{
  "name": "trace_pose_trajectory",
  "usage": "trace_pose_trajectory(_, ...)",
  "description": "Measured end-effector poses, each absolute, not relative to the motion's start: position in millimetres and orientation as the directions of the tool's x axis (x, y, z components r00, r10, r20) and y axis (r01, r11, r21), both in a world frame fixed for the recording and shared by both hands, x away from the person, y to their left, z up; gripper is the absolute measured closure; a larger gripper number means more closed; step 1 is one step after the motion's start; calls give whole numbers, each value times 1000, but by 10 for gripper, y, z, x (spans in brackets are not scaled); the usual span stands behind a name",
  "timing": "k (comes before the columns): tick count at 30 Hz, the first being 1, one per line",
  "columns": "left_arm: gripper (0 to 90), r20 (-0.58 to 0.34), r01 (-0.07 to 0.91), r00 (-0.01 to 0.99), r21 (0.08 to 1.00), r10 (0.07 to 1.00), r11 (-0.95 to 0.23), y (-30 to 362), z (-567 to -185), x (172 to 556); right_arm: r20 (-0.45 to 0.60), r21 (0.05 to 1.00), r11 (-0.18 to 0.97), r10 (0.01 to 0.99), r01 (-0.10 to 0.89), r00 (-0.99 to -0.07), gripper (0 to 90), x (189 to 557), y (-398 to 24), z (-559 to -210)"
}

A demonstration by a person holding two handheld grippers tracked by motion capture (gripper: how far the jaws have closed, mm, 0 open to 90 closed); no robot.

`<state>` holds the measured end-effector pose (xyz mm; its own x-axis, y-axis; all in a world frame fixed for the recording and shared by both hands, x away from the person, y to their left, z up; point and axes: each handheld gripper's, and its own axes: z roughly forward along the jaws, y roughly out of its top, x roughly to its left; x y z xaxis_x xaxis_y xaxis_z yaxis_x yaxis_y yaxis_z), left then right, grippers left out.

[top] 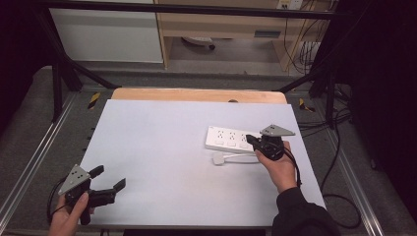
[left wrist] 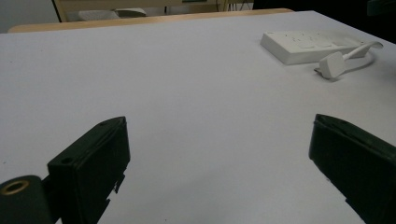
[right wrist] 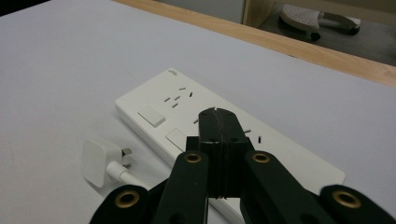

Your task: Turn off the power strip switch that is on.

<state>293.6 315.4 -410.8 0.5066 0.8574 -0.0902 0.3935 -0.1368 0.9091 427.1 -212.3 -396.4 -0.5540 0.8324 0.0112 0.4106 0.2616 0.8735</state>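
Left tool [top: 109, 178], held in the person's left hand [top: 69, 216] at the near left corner of the bench [top: 157, 137], lay low over the surface and pointed rightward, its two black jaws spread wide apart and gripping nothing; the grey three-cornered plate faced up on its body. Right tool [top: 252, 140], held in the right hand [top: 278, 169] with a dark sleeve [top: 300, 216] entering from the bottom right, pointed leftward at the far right of the bench; the right gripper view showed its jaws pressed flat together, with nothing between them.
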Motion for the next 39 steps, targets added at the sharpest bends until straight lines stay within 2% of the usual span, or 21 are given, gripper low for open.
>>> trace_pose_trajectory(39, 52, -80, 393, 510, 907, 856, -149, 3148, -4113, 2937, 33, 838, 292, 817, 462, -575, 900, 4300, -2009, -4196)
